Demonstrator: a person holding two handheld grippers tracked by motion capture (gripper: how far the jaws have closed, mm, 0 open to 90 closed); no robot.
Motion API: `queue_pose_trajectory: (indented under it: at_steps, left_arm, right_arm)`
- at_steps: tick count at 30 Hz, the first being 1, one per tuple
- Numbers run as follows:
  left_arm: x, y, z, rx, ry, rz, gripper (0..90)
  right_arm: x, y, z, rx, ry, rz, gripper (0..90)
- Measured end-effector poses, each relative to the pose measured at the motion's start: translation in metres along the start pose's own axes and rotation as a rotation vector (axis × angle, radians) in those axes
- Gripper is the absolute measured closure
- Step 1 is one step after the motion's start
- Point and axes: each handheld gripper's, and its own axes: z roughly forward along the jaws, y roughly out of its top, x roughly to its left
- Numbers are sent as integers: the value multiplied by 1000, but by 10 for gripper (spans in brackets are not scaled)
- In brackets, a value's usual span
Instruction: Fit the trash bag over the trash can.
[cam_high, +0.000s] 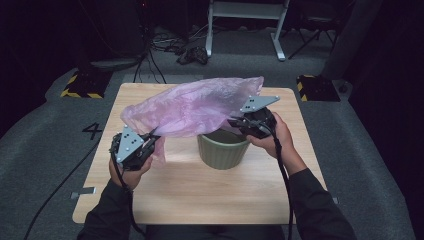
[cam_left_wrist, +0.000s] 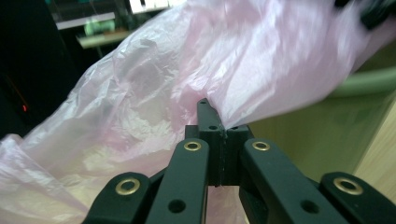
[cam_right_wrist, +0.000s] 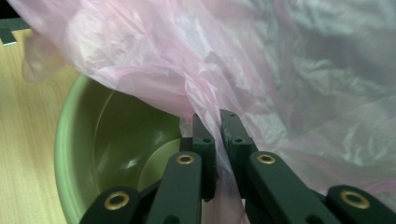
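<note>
A thin pink plastic bag (cam_high: 195, 106) hangs stretched between my two grippers above a green bin (cam_high: 223, 148) on the wooden table (cam_high: 200, 195). My left gripper (cam_high: 151, 136) is at the bag's left corner, left of the bin, its jaws pressed together on the film (cam_left_wrist: 224, 122). Over the bin's right rim, my right gripper (cam_high: 235, 121) pinches the bag's edge (cam_right_wrist: 217, 122) between nearly closed jaws. In the right gripper view the bin's empty inside (cam_right_wrist: 121, 149) lies just below the bag (cam_right_wrist: 261, 65).
The bin stands near the table's middle. On the dark floor beyond the far edge are cables (cam_high: 170, 47), a white frame's legs (cam_high: 245, 30) and yellow-black striped blocks (cam_high: 82, 85).
</note>
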Motion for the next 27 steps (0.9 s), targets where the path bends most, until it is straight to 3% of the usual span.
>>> queue_pose_trajectory:
  at_steps: [10,14,16,21,24,27]
  left_arm:
    - [-7,45,-13,-101,-15,46,899]
    - [-10,57,-15,-130,5,64,899]
    - [-8,61,-18,-149,-4,48,899]
    - [-1,66,-25,-167,26,46,899]
    - [0,66,-25,-162,10,40,899]
    - [-5,66,-19,-139,-2,52,899]
  right_arm:
    - [4,12,13,77,57,30,854]
    - [7,16,21,111,84,35,857]
    - [10,18,23,108,108,36,866]
    - [18,24,24,115,122,19,873]
    - [19,25,25,115,127,20,866]
    - [20,26,27,117,106,12,782]
